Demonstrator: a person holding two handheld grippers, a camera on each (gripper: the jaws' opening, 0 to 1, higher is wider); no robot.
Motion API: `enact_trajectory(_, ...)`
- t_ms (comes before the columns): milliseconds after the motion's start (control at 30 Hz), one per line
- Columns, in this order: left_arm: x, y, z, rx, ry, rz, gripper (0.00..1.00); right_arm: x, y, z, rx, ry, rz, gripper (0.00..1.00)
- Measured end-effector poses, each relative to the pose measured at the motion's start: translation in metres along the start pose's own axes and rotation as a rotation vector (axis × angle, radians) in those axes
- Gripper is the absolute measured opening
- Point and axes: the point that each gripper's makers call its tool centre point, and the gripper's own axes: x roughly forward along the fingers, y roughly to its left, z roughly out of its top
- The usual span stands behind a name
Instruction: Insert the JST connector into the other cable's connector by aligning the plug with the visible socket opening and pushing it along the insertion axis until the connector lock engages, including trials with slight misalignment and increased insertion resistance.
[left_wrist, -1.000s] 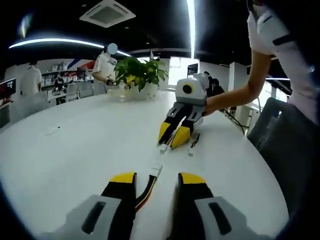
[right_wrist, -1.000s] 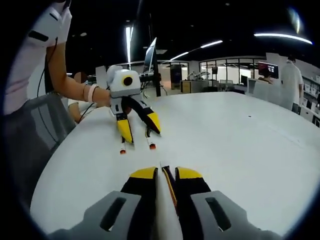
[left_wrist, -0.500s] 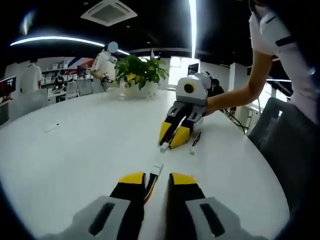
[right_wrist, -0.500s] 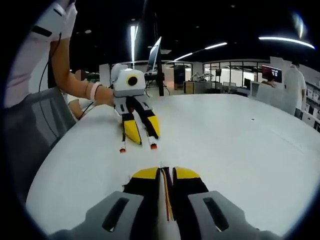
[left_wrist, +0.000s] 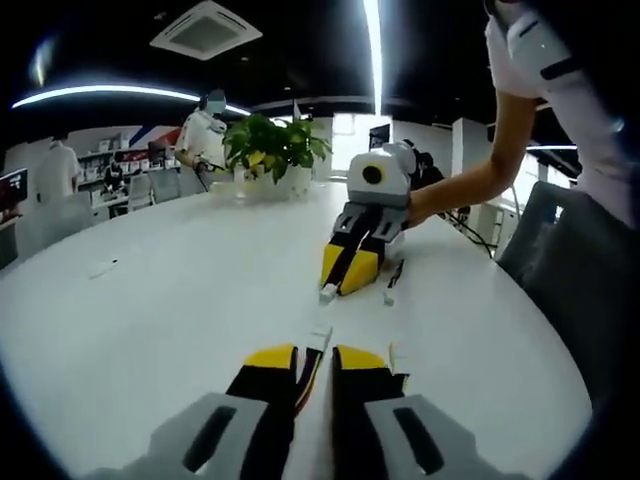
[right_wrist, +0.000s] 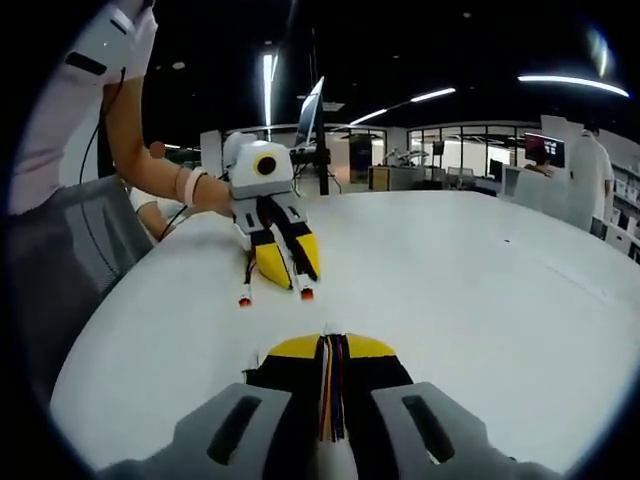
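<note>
In the left gripper view, the left gripper (left_wrist: 314, 360) is clamped on a multicoloured wired cable (left_wrist: 309, 372), its white JST connector (left_wrist: 320, 337) lying on the white table (left_wrist: 150, 300) near the person's edge. The right gripper (left_wrist: 352, 268) beyond pinches a second cable with a white connector (left_wrist: 328, 293). In the right gripper view, its tongs are closed together on the striped wires (right_wrist: 331, 385) (no legible writing anywhere).
</note>
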Motion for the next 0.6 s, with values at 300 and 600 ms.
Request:
enact_trajectory(300,-0.0017,0.0037,-0.0014,0.016,-0.014,-0.009,0.01,0.0027,-0.0031,0.0002,0.012,-0.014,0.012,0.04)
enact_trajectory(600,-0.0012,0.0061,-0.0008,0.039,-0.008,-0.014,0.01,0.0066,-0.0018,0.0018,0.014,-0.02,0.028,0.04)
